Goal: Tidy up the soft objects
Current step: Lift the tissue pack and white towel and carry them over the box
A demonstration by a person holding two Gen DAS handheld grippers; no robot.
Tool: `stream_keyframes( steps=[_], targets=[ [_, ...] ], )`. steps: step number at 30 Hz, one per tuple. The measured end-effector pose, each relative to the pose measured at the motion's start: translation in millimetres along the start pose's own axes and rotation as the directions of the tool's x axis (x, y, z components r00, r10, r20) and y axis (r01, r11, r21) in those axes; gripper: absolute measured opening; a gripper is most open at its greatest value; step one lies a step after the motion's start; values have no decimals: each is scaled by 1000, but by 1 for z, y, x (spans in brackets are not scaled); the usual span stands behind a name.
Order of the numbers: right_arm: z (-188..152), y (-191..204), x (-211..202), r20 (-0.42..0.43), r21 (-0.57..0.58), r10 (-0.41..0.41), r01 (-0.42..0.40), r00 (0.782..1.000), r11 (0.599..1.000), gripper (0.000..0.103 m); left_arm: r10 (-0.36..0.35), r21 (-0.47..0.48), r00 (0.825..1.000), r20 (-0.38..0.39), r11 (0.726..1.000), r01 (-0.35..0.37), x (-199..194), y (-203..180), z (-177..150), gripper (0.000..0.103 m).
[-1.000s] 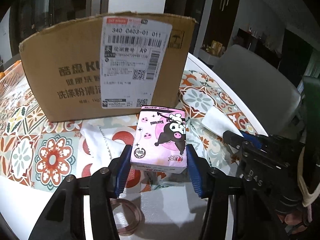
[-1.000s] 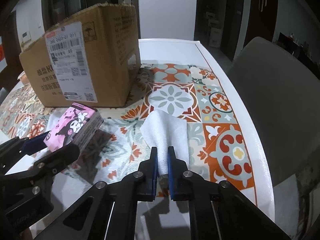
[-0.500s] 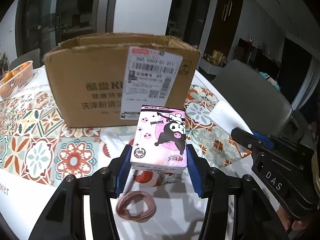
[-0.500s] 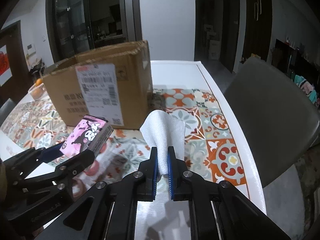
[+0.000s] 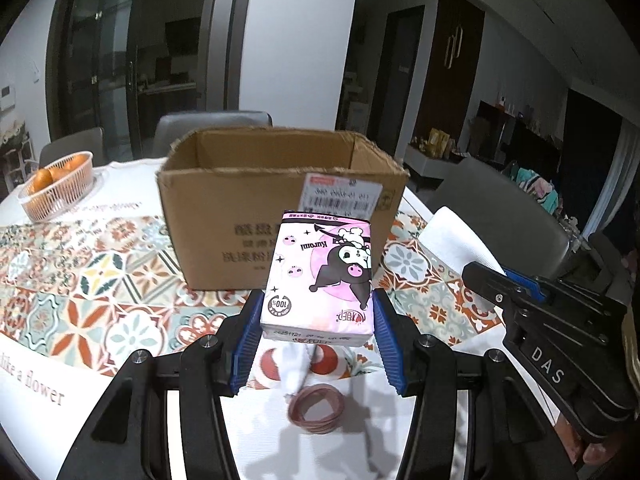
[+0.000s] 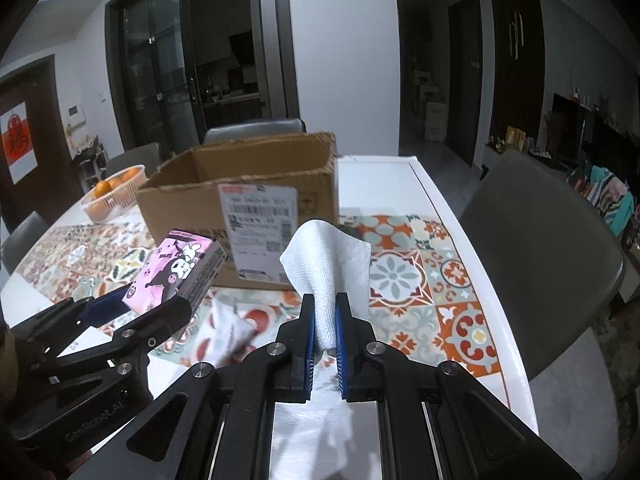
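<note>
Between left hand-held gripper (image 5: 318, 332) fingers, pink "Kuromi" tissue pack (image 5: 320, 276), "100%" seal

- A white table (image 6: 424, 184) fills the lower half of both views, its right edge running diagonally down the right wrist frame.
- A tile-patterned mat (image 5: 100, 280) in orange, teal and cream lies across its middle.
- An open cardboard box (image 5: 224, 216) stands on the mat at frame centre, a shipping label on its near face.
- A plastic basket of oranges (image 5: 56, 192) sits on bare tabletop at upper left.
- A crumpled white cloth (image 6: 228, 332) lies on the mat's near edge.
- A coil of brown rubber bands (image 5: 316, 404) rests on the white surface just below it, at lower centre.
</note>
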State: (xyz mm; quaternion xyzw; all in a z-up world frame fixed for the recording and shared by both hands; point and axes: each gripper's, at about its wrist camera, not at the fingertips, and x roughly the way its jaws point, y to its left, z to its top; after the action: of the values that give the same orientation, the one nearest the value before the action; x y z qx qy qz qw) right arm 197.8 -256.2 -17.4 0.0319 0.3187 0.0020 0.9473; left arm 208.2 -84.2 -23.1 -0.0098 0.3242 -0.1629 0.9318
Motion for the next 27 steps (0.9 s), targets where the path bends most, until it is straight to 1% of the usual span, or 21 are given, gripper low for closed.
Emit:
stream_keyframes(
  steps=[8, 15, 27],
  targets=[
    [14, 18, -18, 57, -5, 16, -15, 998, 1000, 10, 4, 12, 998, 57, 1000, -5, -20, 12, 16, 52],
    [30, 31, -26, 104, -16, 33, -31, 994, 999, 10, 19, 32, 992, 128, 999, -24, -38, 17, 32, 52],
    [58, 40, -31, 182, -17, 56, -54, 982, 998, 10, 33, 33, 978, 204, 999, -40, -46, 30, 57, 52]
  ],
)
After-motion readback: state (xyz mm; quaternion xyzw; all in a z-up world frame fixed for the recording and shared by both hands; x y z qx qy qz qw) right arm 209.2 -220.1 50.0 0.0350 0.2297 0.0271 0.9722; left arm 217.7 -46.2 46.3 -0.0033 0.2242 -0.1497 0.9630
